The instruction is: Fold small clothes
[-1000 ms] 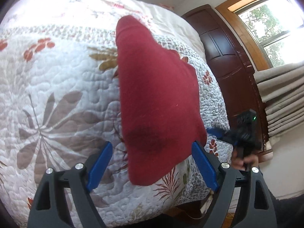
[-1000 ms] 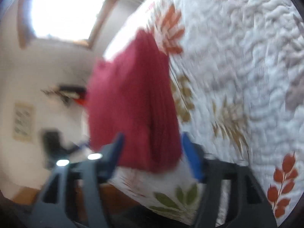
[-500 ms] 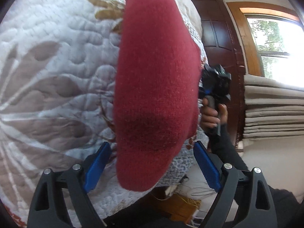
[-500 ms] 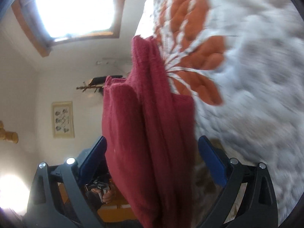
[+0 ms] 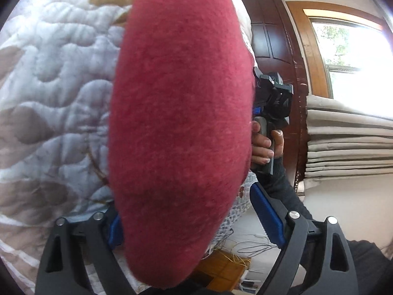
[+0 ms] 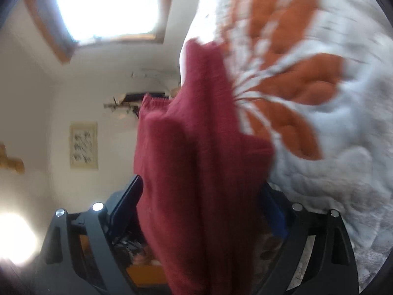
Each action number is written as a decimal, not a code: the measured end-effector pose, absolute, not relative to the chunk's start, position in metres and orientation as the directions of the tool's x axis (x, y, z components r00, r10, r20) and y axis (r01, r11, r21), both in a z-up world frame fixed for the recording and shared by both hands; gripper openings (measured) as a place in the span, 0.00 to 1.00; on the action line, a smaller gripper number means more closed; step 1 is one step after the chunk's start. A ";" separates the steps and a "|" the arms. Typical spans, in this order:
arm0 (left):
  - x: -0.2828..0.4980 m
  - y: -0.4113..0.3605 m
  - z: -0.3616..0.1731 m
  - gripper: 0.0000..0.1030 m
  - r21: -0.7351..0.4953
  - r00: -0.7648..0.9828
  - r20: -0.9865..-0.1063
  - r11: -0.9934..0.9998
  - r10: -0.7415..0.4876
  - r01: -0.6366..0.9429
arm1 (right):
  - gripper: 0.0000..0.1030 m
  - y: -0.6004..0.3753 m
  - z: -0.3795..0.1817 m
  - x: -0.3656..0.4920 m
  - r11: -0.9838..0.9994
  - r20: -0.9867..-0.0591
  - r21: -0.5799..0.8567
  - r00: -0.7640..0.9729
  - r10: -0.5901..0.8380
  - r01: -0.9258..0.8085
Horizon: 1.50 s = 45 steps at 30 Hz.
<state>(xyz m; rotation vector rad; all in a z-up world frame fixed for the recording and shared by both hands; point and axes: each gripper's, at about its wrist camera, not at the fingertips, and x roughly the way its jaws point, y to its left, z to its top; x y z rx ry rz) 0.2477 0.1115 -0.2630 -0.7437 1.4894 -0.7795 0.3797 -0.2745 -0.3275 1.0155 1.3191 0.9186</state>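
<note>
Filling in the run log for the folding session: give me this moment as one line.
step: fold in progress | item: red knit garment between both grippers | left gripper: open | right gripper: open | surface: quilted bedspread

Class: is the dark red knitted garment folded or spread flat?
Folded: the dark red knitted garment shows stacked layers, lifted off the quilt.

No text, label, brand or number can be read anywhere.

A bed's white quilted leaf-print bedspread [image 5: 56, 93] carries the red garment [image 5: 181, 123].
</note>
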 end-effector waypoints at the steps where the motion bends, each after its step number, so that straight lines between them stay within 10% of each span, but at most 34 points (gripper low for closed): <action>1: 0.247 0.108 -0.262 0.80 -0.819 -0.054 -0.573 0.573 -0.818 0.006 | 0.87 -0.271 -0.325 0.382 0.319 -0.320 0.948 0.044 0.947 0.020; 5: 0.248 0.109 -0.268 0.55 -0.801 -0.039 -0.597 0.598 -0.801 -0.024 | 0.78 -0.273 -0.327 0.390 0.324 -0.327 0.945 0.056 0.943 0.051; 10: 0.247 0.109 -0.263 0.37 -0.787 -0.035 -0.617 0.618 -0.786 -0.006 | 0.40 -0.271 -0.303 0.389 0.392 -0.391 0.920 0.082 0.917 -0.001; 15: 0.251 0.109 -0.249 0.27 -0.795 -0.036 -0.607 0.607 -0.794 0.011 | 0.35 -0.259 -0.283 0.388 0.430 -0.427 0.903 0.094 0.899 -0.015; 33: 0.234 0.192 -0.157 0.25 -0.788 0.067 -0.602 0.606 -0.796 0.113 | 0.33 -0.137 -0.175 0.375 0.403 -0.385 0.901 0.132 0.913 -0.162; 40: 0.178 0.269 -0.205 0.26 -0.753 0.078 -0.655 0.658 -0.751 0.020 | 0.34 -0.041 -0.218 0.339 0.450 -0.455 0.883 -0.008 0.891 -0.133; 45: 0.167 0.275 -0.253 0.47 -0.738 0.045 -0.675 0.671 -0.737 -0.071 | 0.53 -0.035 -0.235 0.328 0.515 -0.516 0.856 0.002 0.857 -0.047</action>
